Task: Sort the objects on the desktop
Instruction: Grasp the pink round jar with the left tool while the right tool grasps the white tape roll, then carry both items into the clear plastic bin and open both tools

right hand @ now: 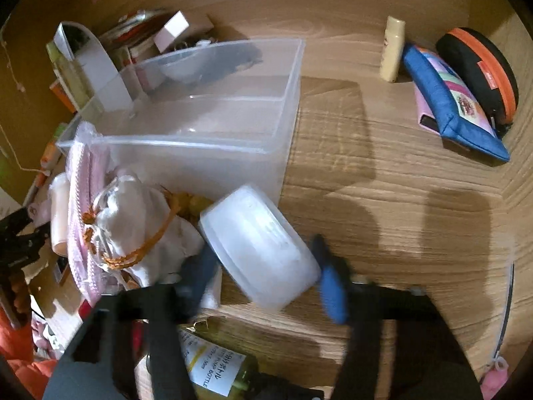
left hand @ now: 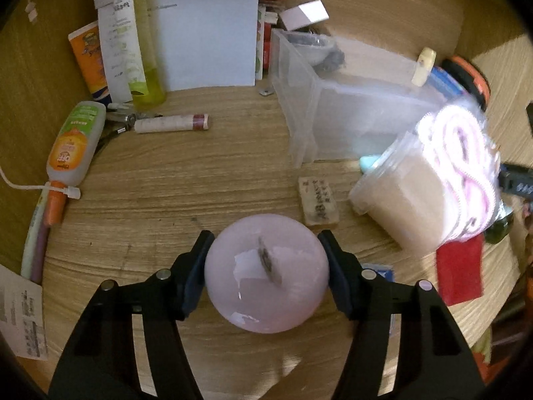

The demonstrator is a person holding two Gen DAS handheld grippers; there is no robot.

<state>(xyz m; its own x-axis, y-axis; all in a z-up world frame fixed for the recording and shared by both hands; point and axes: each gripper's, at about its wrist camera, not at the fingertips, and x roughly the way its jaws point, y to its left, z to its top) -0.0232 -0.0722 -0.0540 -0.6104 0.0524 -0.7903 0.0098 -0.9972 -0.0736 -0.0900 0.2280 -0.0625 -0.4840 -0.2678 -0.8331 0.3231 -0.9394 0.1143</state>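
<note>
Our left claw (left hand: 268, 266) grips a pink ball (left hand: 266, 275), pads pressed to both its sides, on the counter (left hand: 166, 186) in front of the clear bin (left hand: 349, 100). Our right claw (right hand: 266, 266) clamps a white round tub (right hand: 260, 246), tilted, just beside that bin's (right hand: 206, 133) near corner.

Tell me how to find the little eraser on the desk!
Start at the big clear plastic bin on the wooden desk. Just in front of it lies a flat beige rectangular eraser, beside the round pale pink ball. It alone has black printed letters on top.
</note>
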